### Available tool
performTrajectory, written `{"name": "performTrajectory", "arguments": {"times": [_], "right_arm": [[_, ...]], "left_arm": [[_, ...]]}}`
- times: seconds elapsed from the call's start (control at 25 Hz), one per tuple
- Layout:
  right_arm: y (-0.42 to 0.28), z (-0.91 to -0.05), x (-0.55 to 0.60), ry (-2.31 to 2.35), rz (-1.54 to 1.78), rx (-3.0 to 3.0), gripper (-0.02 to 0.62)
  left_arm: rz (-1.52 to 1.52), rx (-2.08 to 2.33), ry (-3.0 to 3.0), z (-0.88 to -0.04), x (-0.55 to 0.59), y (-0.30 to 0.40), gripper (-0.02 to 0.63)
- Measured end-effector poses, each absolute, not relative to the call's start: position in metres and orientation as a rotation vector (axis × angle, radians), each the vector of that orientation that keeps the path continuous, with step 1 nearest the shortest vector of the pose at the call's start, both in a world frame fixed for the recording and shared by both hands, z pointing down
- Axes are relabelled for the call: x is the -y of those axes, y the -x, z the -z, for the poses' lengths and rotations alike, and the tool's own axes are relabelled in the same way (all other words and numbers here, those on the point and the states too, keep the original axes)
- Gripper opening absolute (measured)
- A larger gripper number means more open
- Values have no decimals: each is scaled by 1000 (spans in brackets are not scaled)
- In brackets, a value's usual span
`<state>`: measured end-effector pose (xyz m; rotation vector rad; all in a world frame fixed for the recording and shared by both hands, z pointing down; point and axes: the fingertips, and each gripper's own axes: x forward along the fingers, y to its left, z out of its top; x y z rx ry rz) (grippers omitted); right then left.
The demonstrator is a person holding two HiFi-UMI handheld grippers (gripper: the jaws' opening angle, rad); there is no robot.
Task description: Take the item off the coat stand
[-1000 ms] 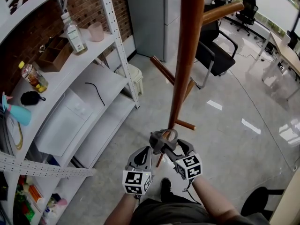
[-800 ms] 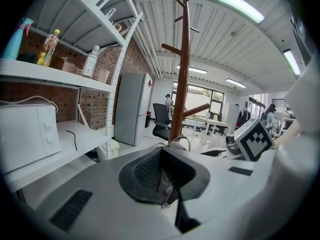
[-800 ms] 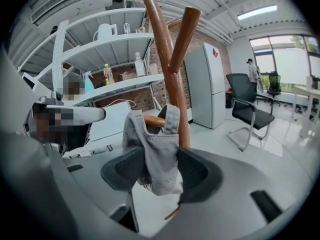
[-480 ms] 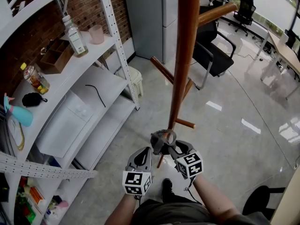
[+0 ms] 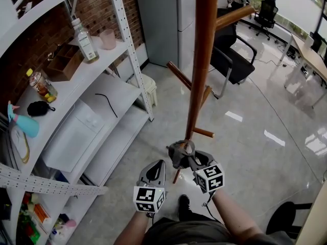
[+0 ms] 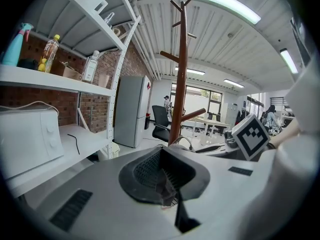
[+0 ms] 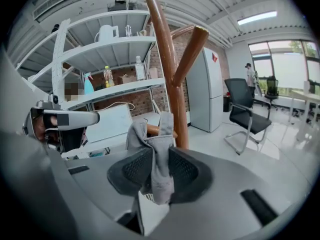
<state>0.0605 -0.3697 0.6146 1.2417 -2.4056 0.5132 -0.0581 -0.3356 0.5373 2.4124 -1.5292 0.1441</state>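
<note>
The wooden coat stand (image 5: pixel 196 75) rises right in front of me. A grey cloth item (image 5: pixel 181 150) hangs at a short low peg (image 5: pixel 203 133) of it. My right gripper (image 5: pixel 185 158) is at that cloth, and its jaws are closing. In the right gripper view the grey cloth (image 7: pixel 157 156) is bunched between the two black pads of the right gripper (image 7: pixel 159 173), which press on it, with the peg (image 7: pixel 161 130) just behind. My left gripper (image 5: pixel 157 168) hangs to the left of the stand's foot. In its own view the left gripper (image 6: pixel 167 178) is shut with nothing in it.
A white shelf unit (image 5: pixel 122 45) stands along the brick wall at left, with a bottle (image 5: pixel 86 34), a pink cup (image 5: pixel 108 38) and a white box-shaped appliance (image 5: pixel 76 131) on it. A grey fridge (image 5: pixel 163 14) and a black office chair (image 5: pixel 232 55) stand beyond the coat stand.
The right gripper's jaws have drawn together on the grey cloth, which is now bunched instead of an open loop. The left gripper has stayed where it was.
</note>
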Motion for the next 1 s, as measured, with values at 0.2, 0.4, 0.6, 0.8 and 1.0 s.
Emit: {"name": "performTrajectory", "arguments": {"times": [0.2, 0.4, 0.6, 0.8, 1.0], "right_arm": [[-58, -599, 369, -1271, -487, 2437, 86], [-58, -588, 370, -1295, -468, 2461, 81], [-60, -574, 370, -1316, -452, 2491, 81], [-61, -558, 367, -1318, -427, 2522, 81], [-52, -536, 356, -1268, -363, 2589, 81]], "left_arm": [[-141, 1524, -2425, -532, 334, 59, 7], [-138, 1523, -2439, -529, 333, 58, 6], [-128, 1525, -2444, -524, 332, 59, 6], [-122, 1526, -2449, -520, 331, 60, 6], [-94, 1531, -2448, -515, 329, 62, 6]]}}
